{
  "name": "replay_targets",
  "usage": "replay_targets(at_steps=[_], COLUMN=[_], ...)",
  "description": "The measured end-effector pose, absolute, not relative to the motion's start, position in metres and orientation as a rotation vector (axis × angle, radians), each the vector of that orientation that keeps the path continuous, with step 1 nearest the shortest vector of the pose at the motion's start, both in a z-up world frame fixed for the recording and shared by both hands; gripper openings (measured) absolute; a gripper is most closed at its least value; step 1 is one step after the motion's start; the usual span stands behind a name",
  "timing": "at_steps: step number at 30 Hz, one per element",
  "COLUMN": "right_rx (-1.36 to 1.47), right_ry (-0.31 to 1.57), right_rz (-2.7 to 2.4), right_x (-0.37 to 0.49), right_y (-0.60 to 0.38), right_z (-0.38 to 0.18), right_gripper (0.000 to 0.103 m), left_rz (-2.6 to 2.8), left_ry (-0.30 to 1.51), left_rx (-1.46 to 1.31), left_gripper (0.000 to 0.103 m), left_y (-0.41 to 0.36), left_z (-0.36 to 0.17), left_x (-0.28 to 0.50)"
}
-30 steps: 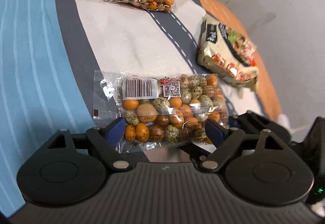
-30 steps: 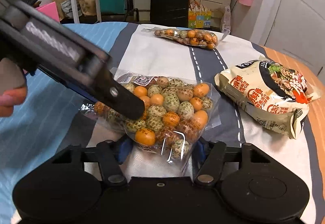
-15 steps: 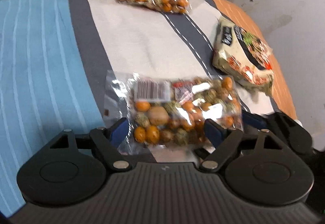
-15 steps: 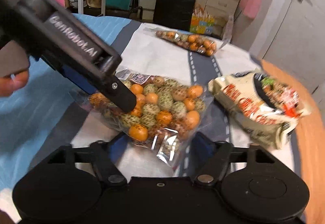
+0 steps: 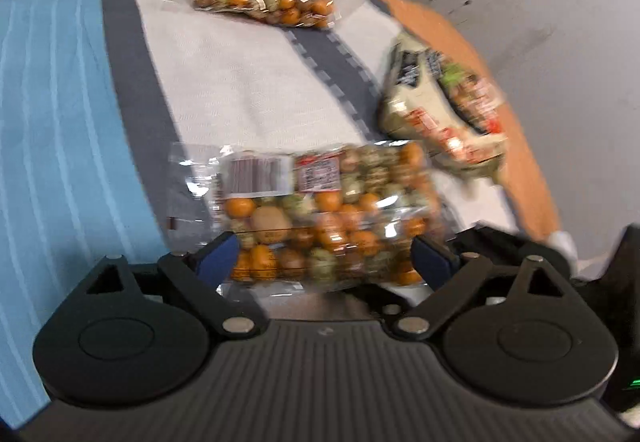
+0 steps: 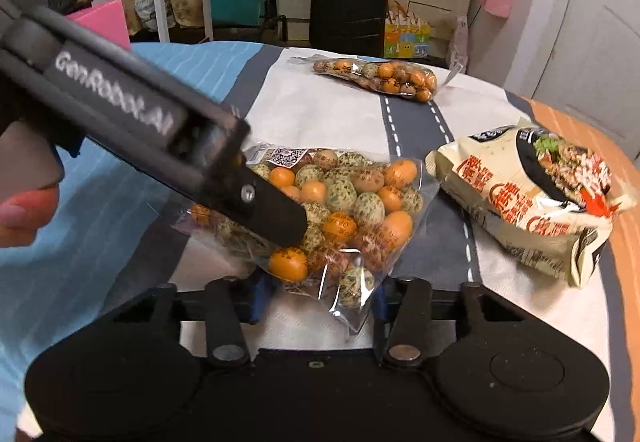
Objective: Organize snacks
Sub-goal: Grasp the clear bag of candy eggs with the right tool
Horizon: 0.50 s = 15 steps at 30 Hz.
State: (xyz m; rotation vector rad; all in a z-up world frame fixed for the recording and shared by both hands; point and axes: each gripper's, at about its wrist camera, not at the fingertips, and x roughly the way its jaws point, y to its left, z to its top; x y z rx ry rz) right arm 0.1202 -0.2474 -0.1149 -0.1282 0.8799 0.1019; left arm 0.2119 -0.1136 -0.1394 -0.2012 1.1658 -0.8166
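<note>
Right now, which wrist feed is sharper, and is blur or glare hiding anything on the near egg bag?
Left wrist view: motion-smeared; the near egg bag has an unreadable barcode label, and the noodle packet is streaked. Right wrist view: much crisper, with printing legible on the noodle packet, though white glare streaks the near egg bag's clear film and the left gripper covers its left part.

- Left matte black plastic two-finger gripper (image 5: 324, 258) — blue pads, ribbed grey housing, silver pivot screws, round black caps.
- Right matte black plastic two-finger gripper (image 6: 318, 298) — blue pads, silver pivots.
- White "GenRobot.AI" lettering on a black finger arm.
</note>
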Motion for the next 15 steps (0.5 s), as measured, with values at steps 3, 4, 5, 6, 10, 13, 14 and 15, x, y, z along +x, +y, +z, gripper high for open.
replay_targets(at_steps=[3,4,5,6,10,13,14,15], right_rx=[-0.129,-0.123,-0.118,-0.115,-0.140,-0.091,-0.029,0.032], right_ry=[0.875,0.874,0.874,0.873,0.867,0.900,0.932,0.958], right_rz=[0.111,0.115,0.117,0.118,0.116,0.092,0.075,0.060], right_x=[0.118,0.118,0.119,0.117,0.115,0.114,0.116,0.117], right_y=[-0.245,-0.245,-0.246,-0.246,-0.246,-0.251,-0.254,-0.257], right_z=[-0.115,-0.115,-0.114,-0.114,-0.111,-0.107,-0.107,-0.107], right_gripper=[0.045,0.045,0.045,0.044,0.043,0.043,0.043,0.044], left_rz=[-0.907,-0.901,-0.887,-0.882,-0.804,-0.738,-0.719,-0.700], left_ry=[1.204,1.207,1.201,1.194,1.184,1.184,1.199,1.213], left_rx=[-0.280,-0.267,-0.244,-0.236,-0.211,-0.196,-0.208,-0.227], left_gripper=[0.080,0.079,0.076,0.075,0.074,0.073,0.073,0.073], left_y=[-0.114,-0.116,-0.119,-0.120,-0.110,-0.100,-0.096,-0.092], left_z=[-0.129,-0.126,-0.124,-0.124,-0.127,-0.132,-0.134,-0.136], left_x=[0.211,0.209,0.207,0.206,0.213,0.217,0.218,0.218])
